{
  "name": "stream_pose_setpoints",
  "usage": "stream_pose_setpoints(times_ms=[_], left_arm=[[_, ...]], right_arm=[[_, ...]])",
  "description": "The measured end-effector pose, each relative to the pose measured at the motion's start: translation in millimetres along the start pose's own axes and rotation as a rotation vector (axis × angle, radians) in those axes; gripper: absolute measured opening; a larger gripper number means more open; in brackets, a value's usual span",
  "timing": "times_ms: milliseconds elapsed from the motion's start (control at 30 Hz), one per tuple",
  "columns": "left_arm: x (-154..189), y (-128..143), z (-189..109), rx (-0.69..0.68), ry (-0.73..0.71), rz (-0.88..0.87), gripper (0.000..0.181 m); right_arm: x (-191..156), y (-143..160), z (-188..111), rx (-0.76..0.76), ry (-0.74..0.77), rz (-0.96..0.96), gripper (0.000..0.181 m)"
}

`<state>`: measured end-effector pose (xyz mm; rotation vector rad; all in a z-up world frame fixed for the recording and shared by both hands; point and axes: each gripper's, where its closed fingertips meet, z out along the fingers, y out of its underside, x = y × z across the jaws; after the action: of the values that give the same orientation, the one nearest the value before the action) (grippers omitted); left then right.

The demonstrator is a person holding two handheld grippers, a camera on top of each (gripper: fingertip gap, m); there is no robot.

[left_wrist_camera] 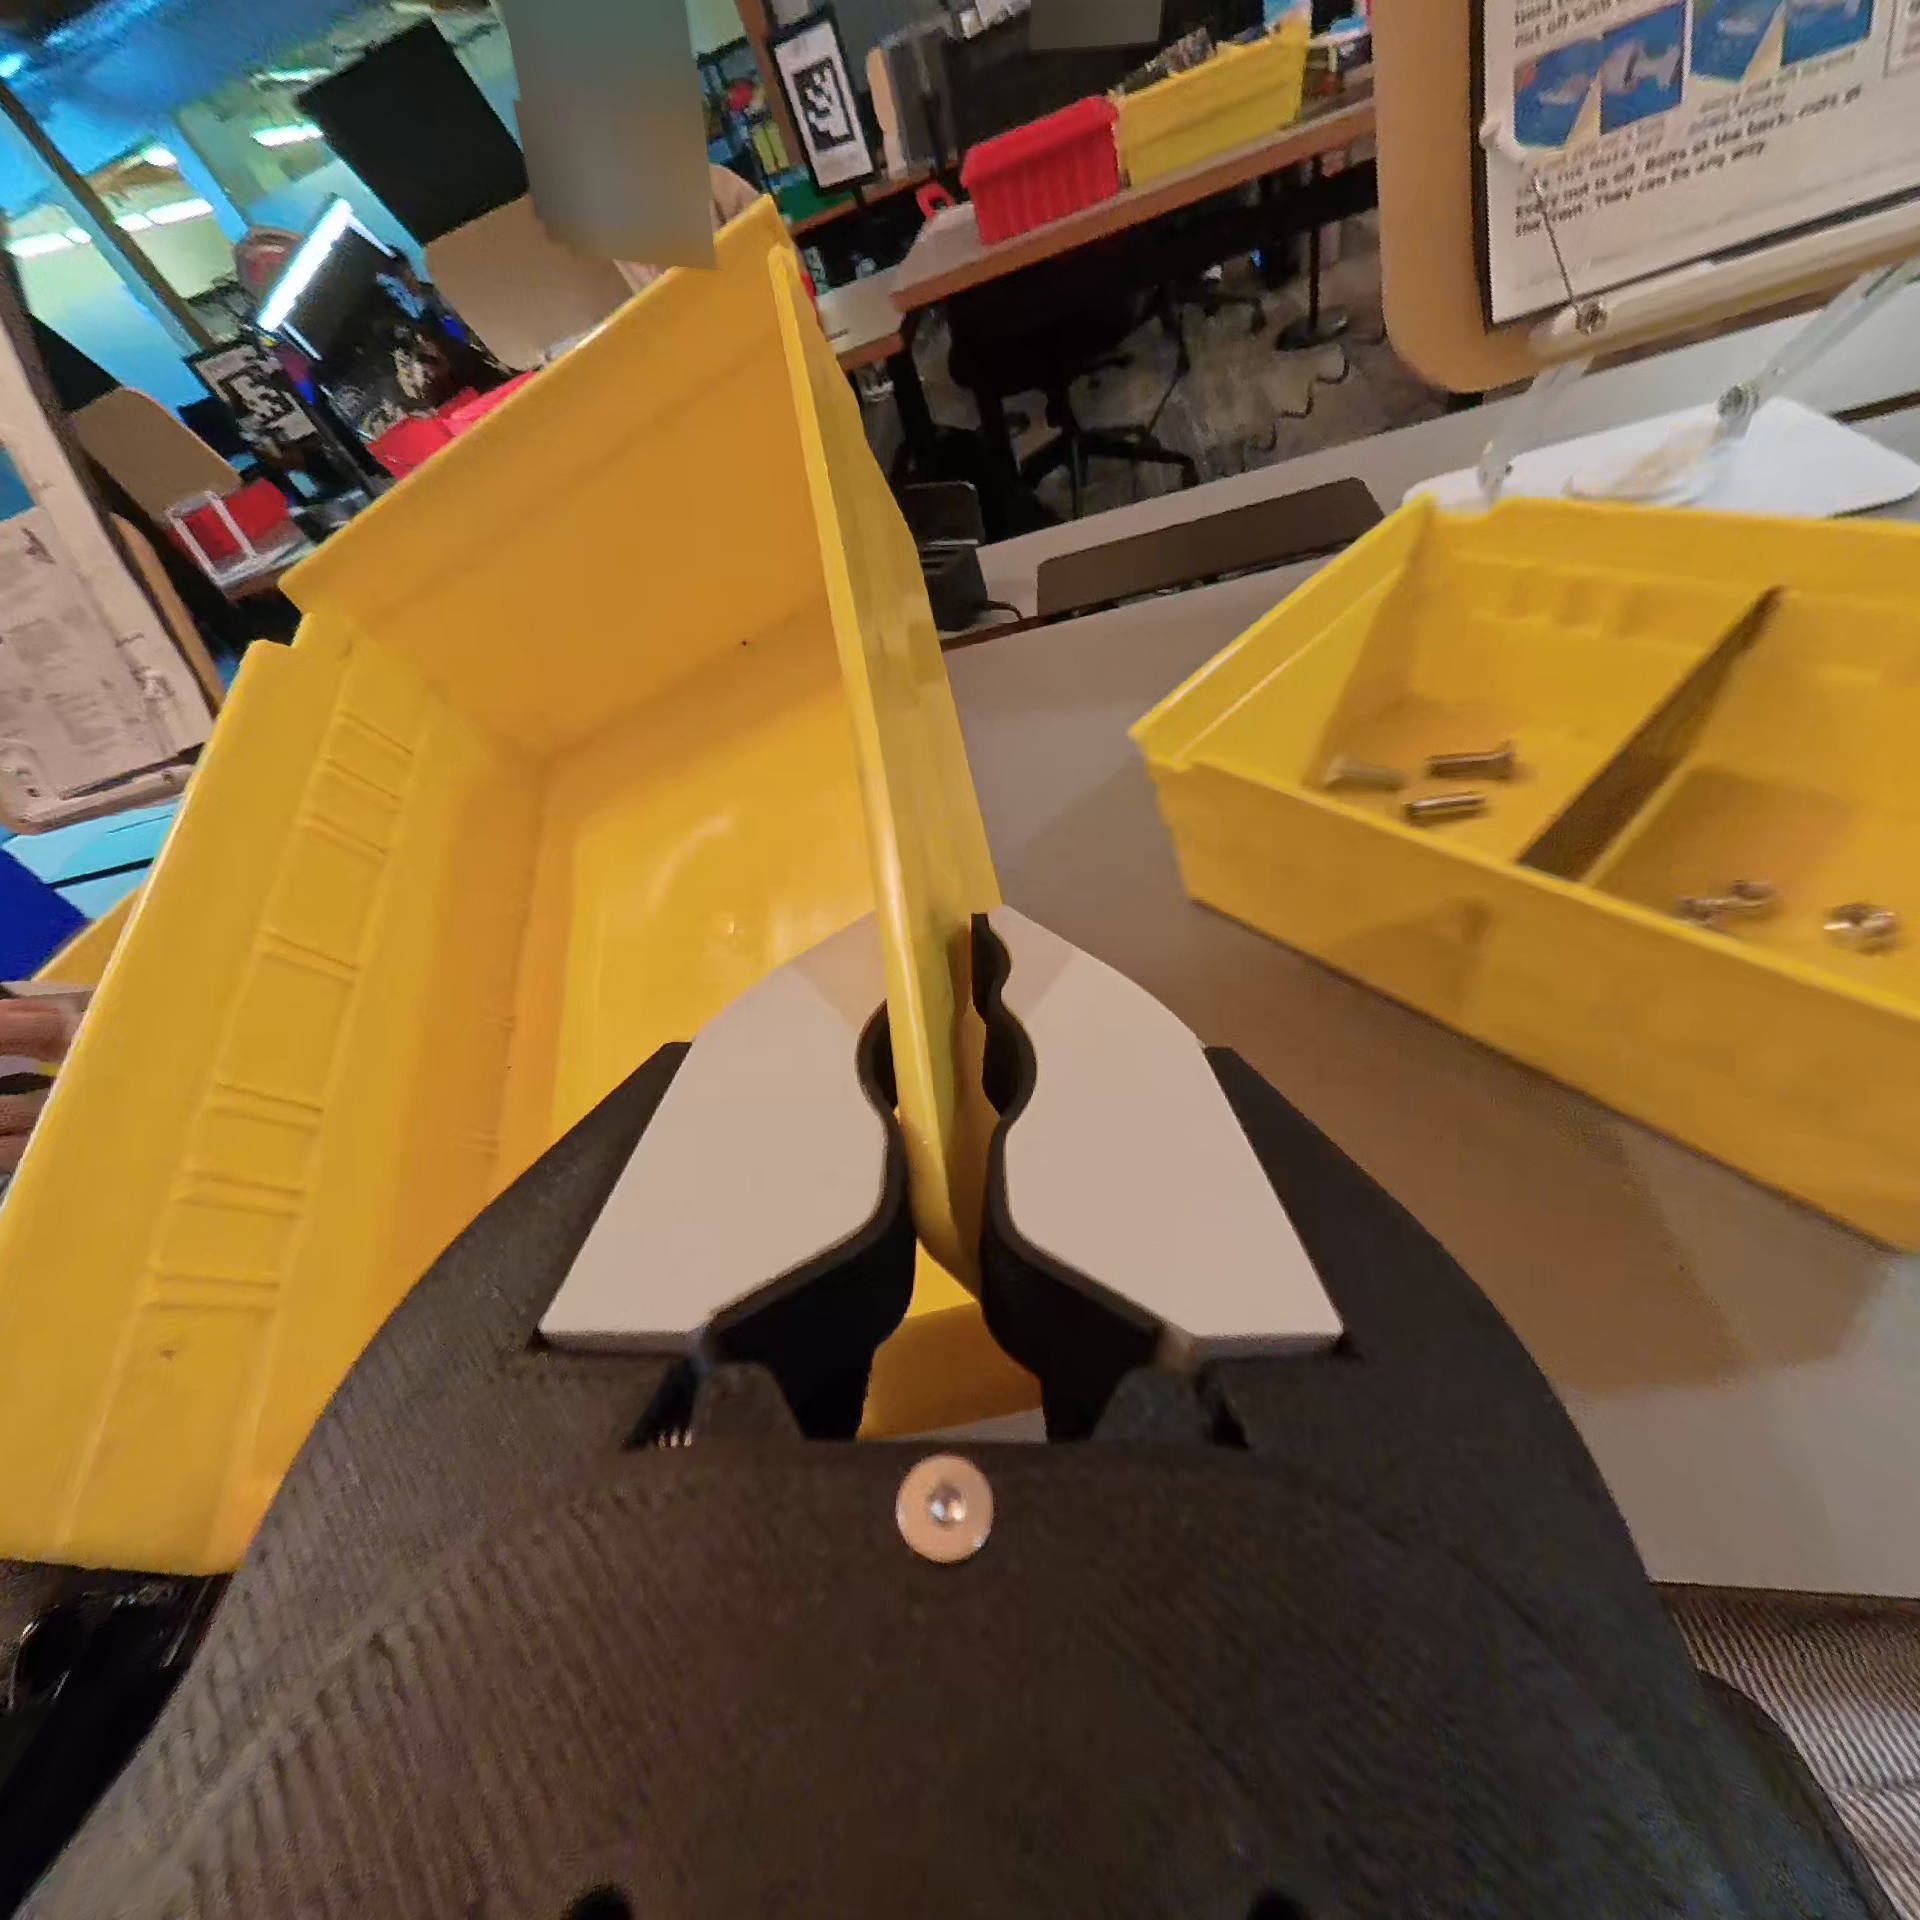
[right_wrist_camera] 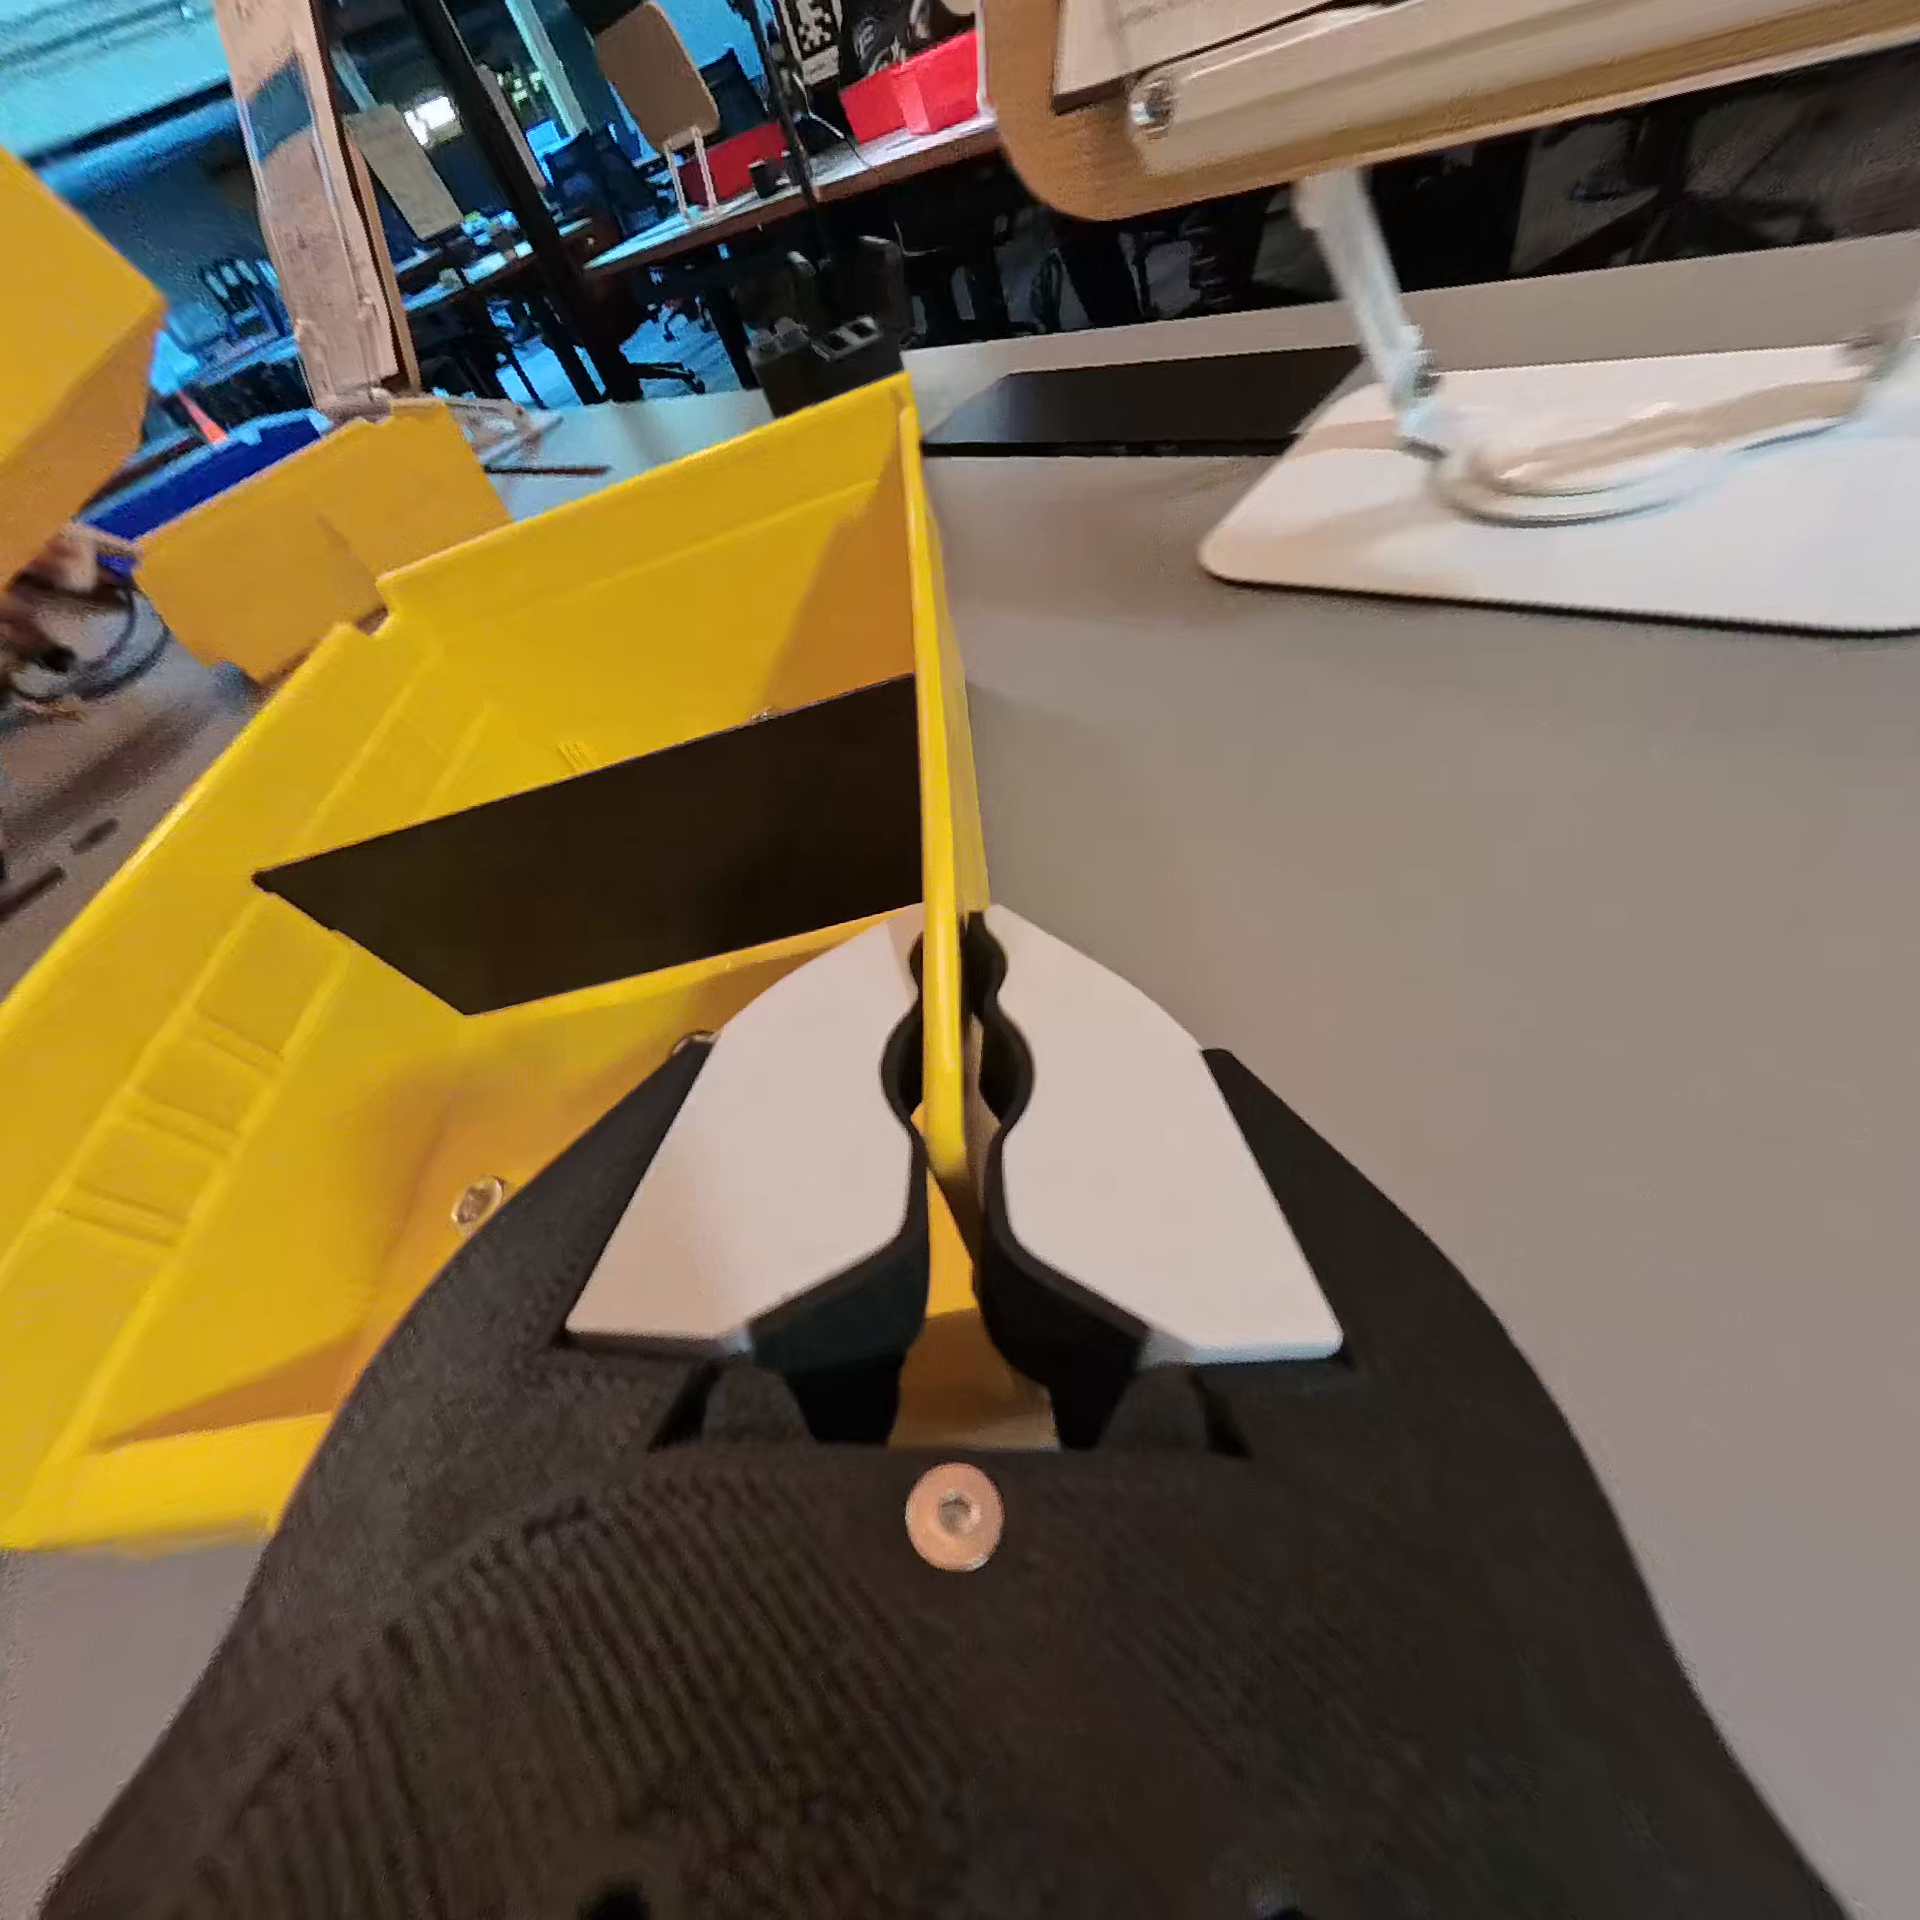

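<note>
Even, fairly bright indoor light from overhead fixtures (left_wrist_camera: 286, 133); soft shadows on the grey table (left_wrist_camera: 1403, 1195). Wide-angle lenses bend lines near the edges. The right wrist view shows motion blur, background soft.

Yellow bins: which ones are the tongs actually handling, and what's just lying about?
In the tongs:
left tongs shut on the wall of the empty yellow bin
right tongs shut on the wall of the divided yellow bin

Lying about:
white stand base
red bin

Glossy yellow plastic bins (left_wrist_camera: 436, 883) (right_wrist_camera: 312, 1091), matt grey tabletop (right_wrist_camera: 1455, 935)
</note>
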<state>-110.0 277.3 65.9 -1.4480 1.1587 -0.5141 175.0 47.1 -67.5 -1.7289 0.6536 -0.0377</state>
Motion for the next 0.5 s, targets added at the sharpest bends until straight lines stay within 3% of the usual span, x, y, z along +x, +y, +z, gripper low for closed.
stream_pose_setpoints(times_ms=[200, 333, 433, 500], left_arm=[[-25, -4, -19, 0.038, -0.052, -0.028, 0.007], [-38, 0, -25, 0.065, -0.070, -0.055, 0.006], [-42, 4, -26, 0.074, -0.066, -0.069, 0.006], [-42, 5, -26, 0.077, -0.055, -0.082, 0.005]], right_arm=[[-98, 3, 96, 0.076, 0.031, 0.158, 0.008], [-178, 18, 134, 0.065, 0.012, 0.107, 0.019], [-233, 36, 139, -0.055, -0.086, -0.139, 0.066], [-243, 38, 128, -0.092, -0.101, -0.273, 0.076]])
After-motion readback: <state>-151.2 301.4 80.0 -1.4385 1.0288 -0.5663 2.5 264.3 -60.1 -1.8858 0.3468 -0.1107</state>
